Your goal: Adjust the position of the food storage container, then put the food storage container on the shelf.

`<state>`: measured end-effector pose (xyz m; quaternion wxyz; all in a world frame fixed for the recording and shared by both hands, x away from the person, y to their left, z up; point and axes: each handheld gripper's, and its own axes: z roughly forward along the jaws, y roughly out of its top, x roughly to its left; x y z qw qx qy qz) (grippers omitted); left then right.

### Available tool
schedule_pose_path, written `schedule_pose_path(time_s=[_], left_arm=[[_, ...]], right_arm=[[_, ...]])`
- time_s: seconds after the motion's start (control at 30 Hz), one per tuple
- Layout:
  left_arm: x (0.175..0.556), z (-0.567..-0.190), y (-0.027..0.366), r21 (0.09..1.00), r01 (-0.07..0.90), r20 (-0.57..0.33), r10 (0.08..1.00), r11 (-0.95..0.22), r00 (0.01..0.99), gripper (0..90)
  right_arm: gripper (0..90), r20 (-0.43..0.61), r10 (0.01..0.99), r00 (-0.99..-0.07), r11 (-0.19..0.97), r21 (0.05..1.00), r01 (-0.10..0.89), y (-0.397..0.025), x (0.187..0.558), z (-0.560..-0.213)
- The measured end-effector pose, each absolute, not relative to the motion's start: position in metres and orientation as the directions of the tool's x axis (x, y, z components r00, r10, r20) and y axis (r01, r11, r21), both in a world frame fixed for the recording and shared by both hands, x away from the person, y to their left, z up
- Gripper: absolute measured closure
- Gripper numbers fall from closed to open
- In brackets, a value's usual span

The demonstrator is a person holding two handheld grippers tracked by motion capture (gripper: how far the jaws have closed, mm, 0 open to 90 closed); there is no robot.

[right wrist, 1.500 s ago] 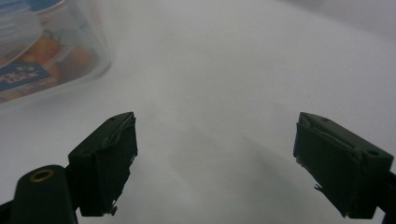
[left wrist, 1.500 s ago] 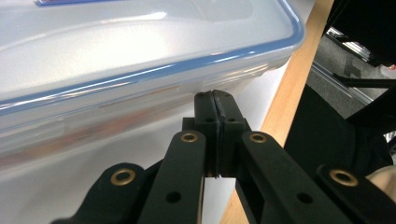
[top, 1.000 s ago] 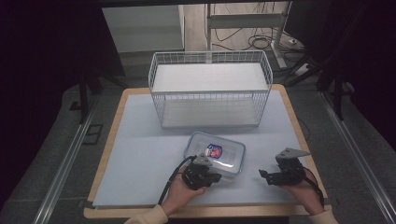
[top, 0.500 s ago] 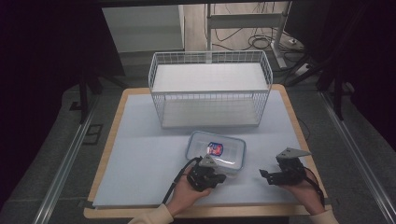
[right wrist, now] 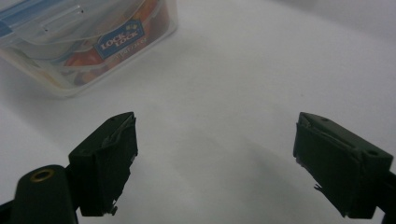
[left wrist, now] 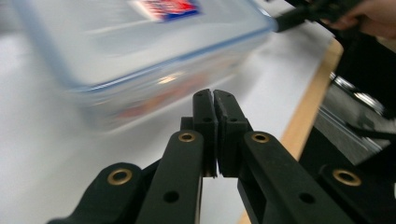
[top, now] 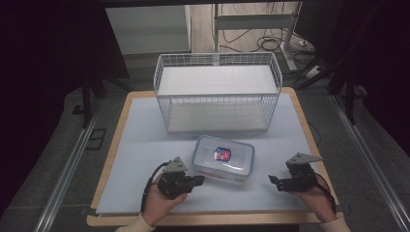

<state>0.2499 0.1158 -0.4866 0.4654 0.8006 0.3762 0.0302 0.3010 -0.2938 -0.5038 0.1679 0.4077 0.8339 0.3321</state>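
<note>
On the tabletop (top: 145, 145), beyond both sets of jaws, stands the wire basket (top: 217, 92), empty and well apart from them. Nearer, the clear lidded container (top: 223, 158) lies flat between the two grippers — just ahead of the left jaws and ahead and to the left of the right jaws, as seen along each gripper's own line. Compared with a second ago it sits farther toward the right gripper and squarer to the table edge, so it appears to have been pushed. The left gripper (top: 196, 180) has its jaws pressed together with nothing between them, tips just beside the container's near wall; whether they touch it cannot be told. The right gripper (top: 273, 181) rests with jaws spread wide, empty. Judgement — the container is probably being positioned for a lift, perhaps into the basket.
</note>
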Motion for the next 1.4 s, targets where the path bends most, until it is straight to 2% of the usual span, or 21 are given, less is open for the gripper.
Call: schedule_pose_path(time_s=[0.23,0.43,0.57,0.67,0.77,0.87,1.1,1.4], left_arm=[[0.261,-0.493,0.15,0.75,0.625,-0.334,0.692,-0.217,0.64,88.2],[0.265,-0.495,0.156,0.746,0.633,-0.339,0.701,-0.206,0.628,84.8],[0.265,-0.494,0.157,0.764,0.601,-0.273,0.726,-0.236,0.631,65.1],[0.268,-0.492,0.162,0.757,0.623,-0.306,0.737,-0.195,0.603,46.3],[0.271,-0.492,0.167,0.749,0.644,-0.347,0.734,-0.159,0.585,36.3],[0.275,-0.492,0.169,0.735,0.665,-0.379,0.732,-0.133,0.566,30.3],[0.285,-0.493,0.169,0.705,0.7,-0.464,0.673,-0.113,0.576,27.3],[0.307,-0.478,0.166,0.717,0.691,-0.467,0.67,-0.096,0.578,24.7]], right_arm=[[13.3,-0.008,0.79,-0.613,0.448,0.69,0.568,-0.293,0.301,-0.504],[13.4,-0.005,0.79,-0.614,0.447,0.69,0.569,-0.293,0.301,-0.504],[13.4,-0.004,0.789,-0.615,0.447,0.691,0.569,-0.294,0.301,-0.504],[13.4,0.0,0.789,-0.614,0.443,0.693,0.569,-0.294,0.302,-0.504],[13.4,0.002,0.788,-0.615,0.442,0.694,0.569,-0.293,0.302,-0.504],[13.4,0.002,0.788,-0.616,0.442,0.695,0.567,-0.293,0.301,-0.503],[13.7,0.003,0.787,-0.617,0.439,0.7,0.563,-0.293,0.301,-0.503],[13.8,0.062,0.783,-0.619,0.387,0.73,0.563,-0.293,0.3,-0.499]])
